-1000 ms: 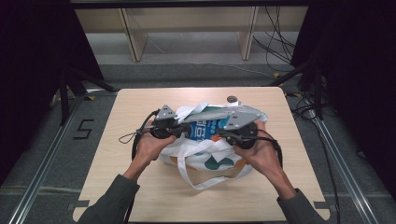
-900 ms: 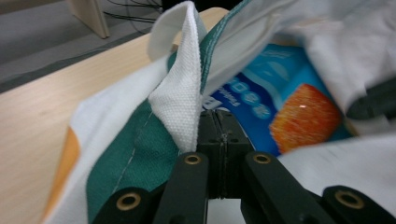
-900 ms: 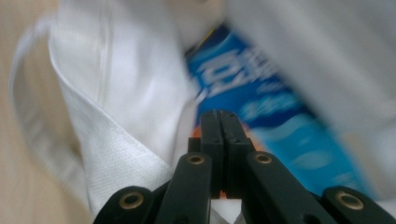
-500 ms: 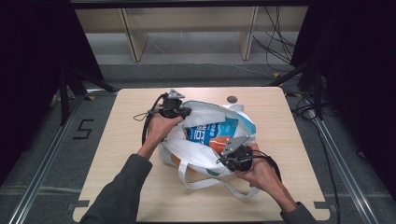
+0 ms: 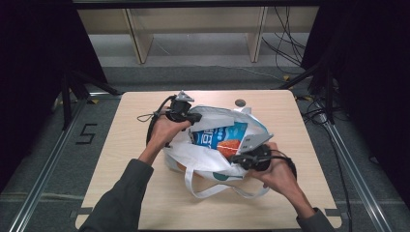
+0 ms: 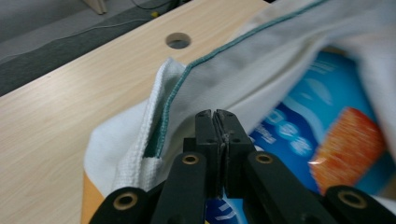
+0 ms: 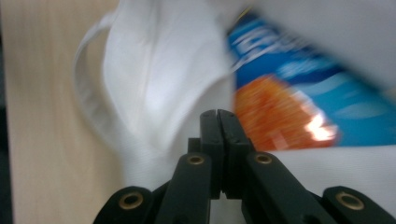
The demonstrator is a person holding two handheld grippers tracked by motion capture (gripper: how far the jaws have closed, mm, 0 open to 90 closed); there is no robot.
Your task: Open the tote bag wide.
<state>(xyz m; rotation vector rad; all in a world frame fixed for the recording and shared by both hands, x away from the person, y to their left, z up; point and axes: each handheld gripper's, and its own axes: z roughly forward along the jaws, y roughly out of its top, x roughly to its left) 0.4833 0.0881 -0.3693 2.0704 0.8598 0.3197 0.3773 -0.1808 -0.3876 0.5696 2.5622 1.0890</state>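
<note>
My left gripper and right gripper, jaws closed on the soft, floppy tote bag rim, spread it around the light, crinkly snack packet.

The left gripper rises from the bottom centre of the frame, its black jaws pressed together on a fold of the white cloth bag. The bag's green-stitched hem runs toward the upper right. A blue and orange packet lies inside at right. The wooden surface with a round hole fills the upper left.
</note>
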